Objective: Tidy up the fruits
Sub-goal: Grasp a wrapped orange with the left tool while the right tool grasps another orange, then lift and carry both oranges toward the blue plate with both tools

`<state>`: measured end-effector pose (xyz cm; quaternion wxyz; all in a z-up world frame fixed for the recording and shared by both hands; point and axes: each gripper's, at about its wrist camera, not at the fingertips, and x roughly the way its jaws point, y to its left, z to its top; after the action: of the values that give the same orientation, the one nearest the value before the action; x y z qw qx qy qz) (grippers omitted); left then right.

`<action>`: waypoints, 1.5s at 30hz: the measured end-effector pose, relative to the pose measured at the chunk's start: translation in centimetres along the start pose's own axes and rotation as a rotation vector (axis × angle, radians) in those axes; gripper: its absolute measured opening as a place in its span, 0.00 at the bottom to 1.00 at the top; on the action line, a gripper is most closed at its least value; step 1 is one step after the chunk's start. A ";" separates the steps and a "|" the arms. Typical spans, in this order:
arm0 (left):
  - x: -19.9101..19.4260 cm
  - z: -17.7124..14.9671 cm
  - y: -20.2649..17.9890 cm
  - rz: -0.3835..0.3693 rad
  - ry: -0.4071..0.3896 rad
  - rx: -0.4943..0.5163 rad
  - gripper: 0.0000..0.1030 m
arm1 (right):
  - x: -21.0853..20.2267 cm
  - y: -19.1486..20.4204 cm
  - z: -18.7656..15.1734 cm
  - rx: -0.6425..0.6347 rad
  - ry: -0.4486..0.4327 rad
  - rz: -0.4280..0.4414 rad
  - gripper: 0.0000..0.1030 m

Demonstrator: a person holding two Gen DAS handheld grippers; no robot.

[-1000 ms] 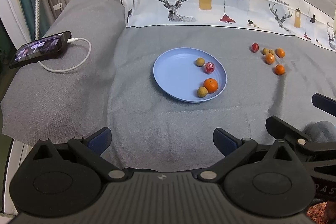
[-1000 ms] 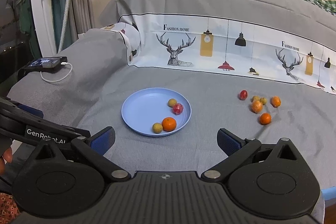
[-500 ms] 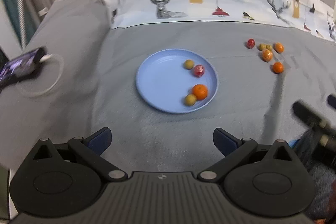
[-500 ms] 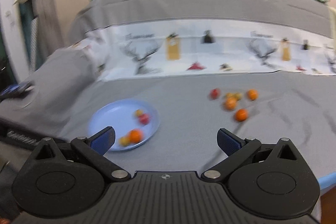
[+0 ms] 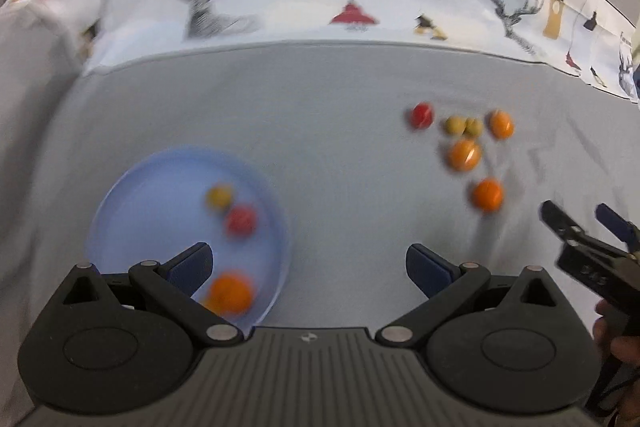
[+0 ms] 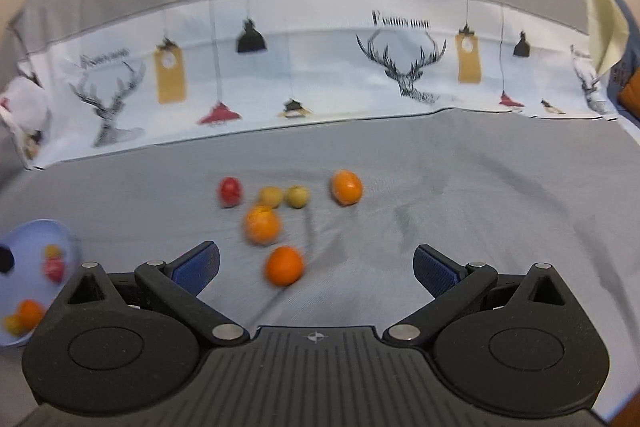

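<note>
Left wrist view.
- Left gripper [image 5: 308, 263]: fingers spread wide, nothing between them. It hangs above the near right edge of the plate, probably just waiting, since no loose fruit lies near it.
- Plate [image 5: 120, 211]: pale blue, on the grey bedsheet [image 5: 340, 87]. It serves as the collecting dish and holds four pieces along its right side: a yellow-green one, a red one, an orange [image 5: 231, 291] and a yellowish bit partly hidden behind the left finger.
- Loose fruit: six pieces in a cluster on the sheet, well apart from the plate to the right. A red fruit [image 5: 421, 115] is at the far left of the group.
- Right gripper [image 5: 580, 221]: enters at the right edge with its fingers parted and empty, just beside the nearest loose orange [image 5: 486, 194]. Picture blurred.

Right wrist view.
- Right gripper [image 6: 316, 267]: fingers wide open, holding nothing, aimed at the loose cluster; judged to be lining up a pick.
- Nearest orange [image 6: 284, 265]: lies on the sheet between the two fingertips, nearer the left one, not touching either.
- Second orange [image 6: 262, 225], two yellow-green fruits [image 6: 284, 197], the red fruit and a third orange [image 6: 346, 187]: just beyond the fingers.
- Plate [image 6: 38, 231]: at the far left edge, partly cut off.
</note>
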<state>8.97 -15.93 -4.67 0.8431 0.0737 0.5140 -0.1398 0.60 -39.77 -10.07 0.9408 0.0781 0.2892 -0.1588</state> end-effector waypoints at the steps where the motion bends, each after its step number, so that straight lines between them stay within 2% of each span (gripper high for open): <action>1: 1.1 1.0 -1.2 0.002 -0.006 0.022 1.00 | 1.4 -0.4 0.3 -0.001 -0.002 -0.006 0.99; 4: 4.5 3.6 -4.7 -0.026 -0.007 0.060 1.00 | 5.9 -2.5 1.5 -0.015 -0.020 -0.056 0.99; 6: 7.0 4.9 -7.1 -0.051 0.001 0.087 1.00 | 8.7 -4.1 2.3 -0.016 -0.024 -0.053 0.99; 10: 12.2 6.6 -11.7 -0.082 0.011 0.144 1.00 | 13.9 -6.3 3.0 -0.077 0.008 0.074 0.83; 12: 14.9 6.9 -13.4 -0.086 0.037 0.170 1.00 | 15.5 -6.9 3.2 -0.093 0.024 0.129 0.80; 15: 17.7 6.9 -14.7 -0.061 0.076 0.191 1.00 | 17.0 -7.1 3.4 -0.113 0.027 0.169 0.80; 17: 19.0 7.1 -15.0 -0.052 0.095 0.191 1.00 | 17.9 -6.9 3.3 -0.141 0.030 0.165 0.81; 20: 19.3 7.2 -15.4 -0.028 0.068 0.200 0.99 | 18.8 -6.0 2.5 -0.224 0.007 0.136 0.82; 21: 19.1 7.2 -15.6 -0.017 0.052 0.208 0.87 | 18.8 -5.7 2.3 -0.243 -0.014 0.126 0.81; 22: 18.4 7.1 -15.6 -0.021 0.040 0.219 0.70 | 18.7 -5.6 2.3 -0.246 -0.024 0.136 0.63; 23: 17.5 6.9 -15.9 -0.050 0.025 0.240 0.42 | 18.4 -5.4 2.2 -0.255 -0.036 0.164 0.34; 25: 15.8 6.6 -16.2 -0.041 -0.035 0.281 0.40 | 17.8 -4.5 2.0 -0.306 -0.045 0.122 0.32; 29: 12.9 5.8 -15.6 -0.048 -0.098 0.319 0.40 | 14.8 -4.9 2.5 -0.227 -0.071 0.067 0.32; 34: 6.5 3.1 -11.8 -0.060 -0.141 0.294 0.40 | 6.7 -5.7 3.5 -0.119 -0.157 0.047 0.33; 37: 1.8 0.7 -8.9 -0.043 -0.147 0.282 0.40 | 0.9 -4.5 3.5 -0.075 -0.205 0.095 0.33; 40: -3.1 -2.4 -5.4 -0.020 -0.142 0.259 0.40 | -4.9 -1.7 2.9 -0.062 -0.233 0.181 0.33; 45: -9.6 -8.0 0.2 0.110 -0.134 0.235 0.40 | -12.8 5.1 0.8 -0.089 -0.201 0.353 0.33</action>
<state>-1.83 -12.07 0.14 0.8676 0.1903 0.4318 -0.1571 -7.25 -31.94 -1.86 0.9807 0.0696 0.1823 0.0143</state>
